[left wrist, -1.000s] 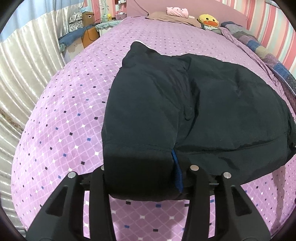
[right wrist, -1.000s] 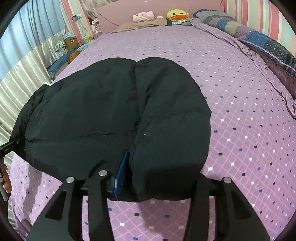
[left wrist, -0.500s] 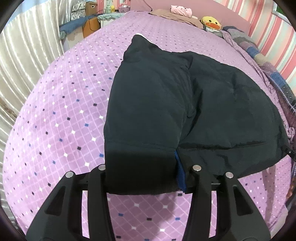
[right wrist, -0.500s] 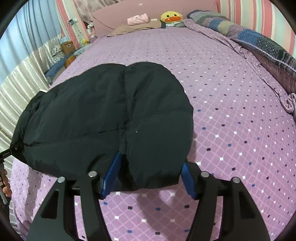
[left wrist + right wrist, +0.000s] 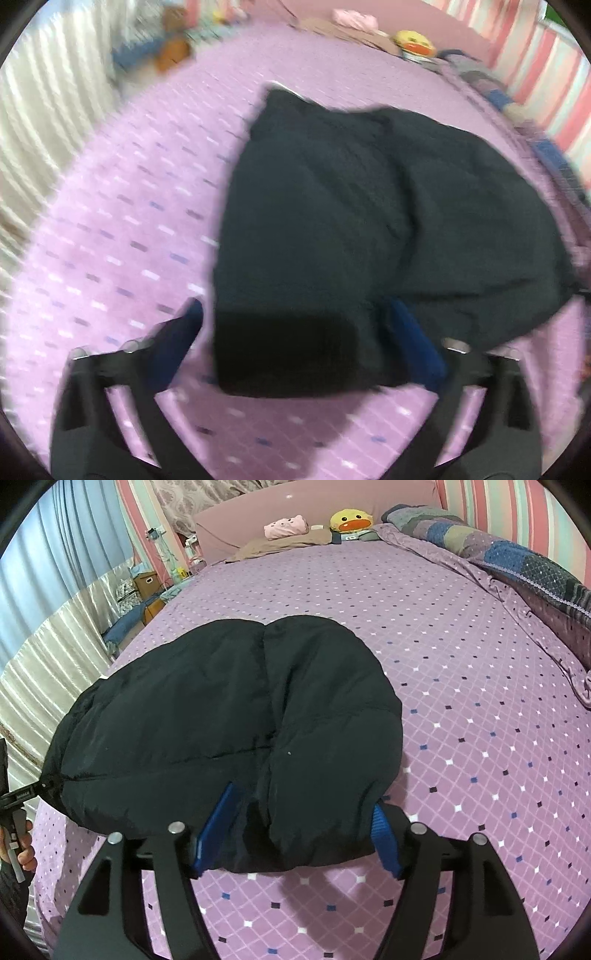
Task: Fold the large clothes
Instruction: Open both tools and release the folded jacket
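Note:
A black padded jacket lies folded on the purple patterned bed. In the right wrist view its near edge bulges between the blue pads of my right gripper, whose jaws stand wide apart around the fabric. In the blurred left wrist view the jacket fills the middle, and its dark folded corner sits between the spread blue pads of my left gripper, also open. The left gripper shows at the left edge of the right wrist view, by the jacket's far end.
Pillows, a pink plush and a yellow duck toy sit at the head of the bed. A patchwork quilt lies along the right side. Pale curtains and boxes stand to the left.
Both grippers have opened and let go of the jacket's near edge, which now rests on the bed. Both have drawn back slightly; the left one is moving, blurring its view.

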The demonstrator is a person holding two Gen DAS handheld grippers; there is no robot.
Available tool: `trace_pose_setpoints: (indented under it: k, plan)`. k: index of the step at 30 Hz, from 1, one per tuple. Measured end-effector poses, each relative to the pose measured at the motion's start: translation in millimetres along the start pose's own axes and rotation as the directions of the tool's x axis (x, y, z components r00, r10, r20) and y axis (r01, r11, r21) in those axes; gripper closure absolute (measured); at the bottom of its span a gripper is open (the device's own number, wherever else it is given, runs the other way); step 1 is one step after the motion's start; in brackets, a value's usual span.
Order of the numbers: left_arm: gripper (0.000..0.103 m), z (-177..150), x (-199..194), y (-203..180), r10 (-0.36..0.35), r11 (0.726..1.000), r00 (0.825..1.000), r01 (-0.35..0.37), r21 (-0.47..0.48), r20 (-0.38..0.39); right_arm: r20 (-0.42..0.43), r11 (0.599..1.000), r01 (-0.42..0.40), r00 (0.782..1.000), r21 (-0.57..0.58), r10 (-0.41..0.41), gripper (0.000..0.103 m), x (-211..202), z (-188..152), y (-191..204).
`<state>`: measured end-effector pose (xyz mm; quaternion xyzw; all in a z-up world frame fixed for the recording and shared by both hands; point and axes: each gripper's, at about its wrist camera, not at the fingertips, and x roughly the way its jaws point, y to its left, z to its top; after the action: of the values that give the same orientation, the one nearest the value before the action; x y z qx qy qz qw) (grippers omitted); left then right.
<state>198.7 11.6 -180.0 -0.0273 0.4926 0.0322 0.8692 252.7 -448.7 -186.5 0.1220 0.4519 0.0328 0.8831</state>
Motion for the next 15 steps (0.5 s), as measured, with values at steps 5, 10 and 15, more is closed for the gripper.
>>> trace_pose_setpoints:
  k: [5,10,15]
  plan:
    - [0.003,-3,-4,7,0.040,0.999,0.999,-0.040,0.012,0.000,0.005,1.000,0.016,1.000,0.002,-0.016,0.033,0,0,2]
    - [0.003,-5,3,18,0.057,0.998,0.998,-0.058,-0.024,-0.013,-0.003,0.998,0.060,0.998,-0.021,-0.060,0.033,5,0,2]
    - [0.003,5,6,20,0.070,0.995,0.997,-0.069,-0.071,0.013,0.008,0.990,0.137,0.991,-0.029,-0.136,0.035,6,-1,-3]
